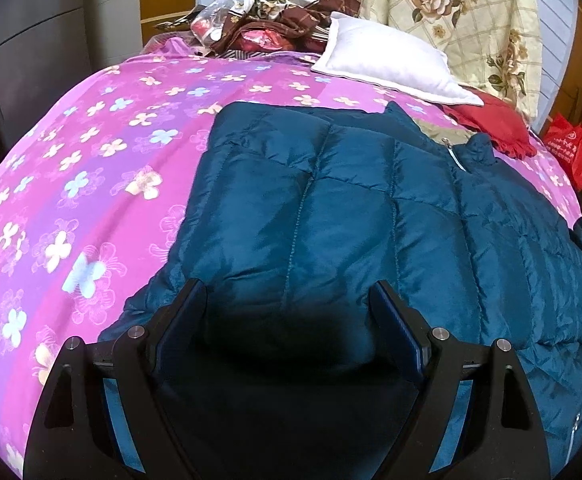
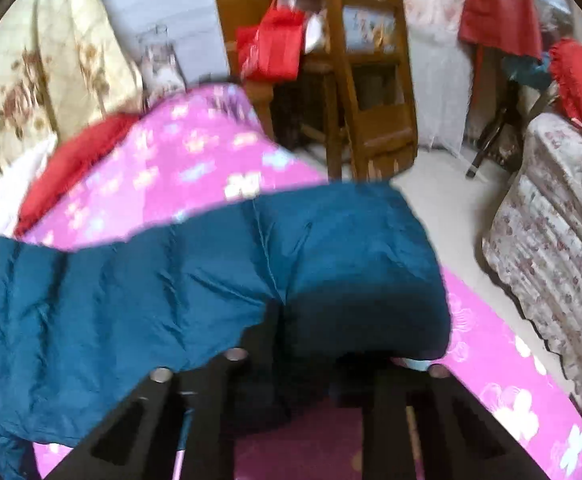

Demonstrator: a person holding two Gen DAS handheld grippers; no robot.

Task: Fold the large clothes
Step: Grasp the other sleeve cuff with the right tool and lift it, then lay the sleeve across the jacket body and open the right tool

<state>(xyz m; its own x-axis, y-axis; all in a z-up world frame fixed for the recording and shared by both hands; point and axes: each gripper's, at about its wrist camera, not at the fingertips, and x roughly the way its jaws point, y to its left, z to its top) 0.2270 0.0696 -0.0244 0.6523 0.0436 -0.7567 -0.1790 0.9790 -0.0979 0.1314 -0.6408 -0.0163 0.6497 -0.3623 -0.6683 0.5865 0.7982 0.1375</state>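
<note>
A teal quilted puffer jacket (image 1: 371,208) lies spread on a pink flowered bedsheet (image 1: 83,184). My left gripper (image 1: 291,292) is open, its two fingers wide apart just above the jacket's near part, holding nothing. In the right wrist view the jacket (image 2: 171,280) is partly lifted: my right gripper (image 2: 307,344) is shut on a fold of the jacket's edge, which drapes over and hides the fingertips. The pink sheet (image 2: 195,160) shows beyond and below it. The right wrist view is motion-blurred.
A white pillow (image 1: 387,60) and a red cloth (image 1: 491,124) lie at the bed's far end, with a pile of flowered bedding (image 1: 291,4). A wooden chair (image 2: 367,92), red bags (image 2: 271,44) and a covered sofa (image 2: 551,216) stand beside the bed.
</note>
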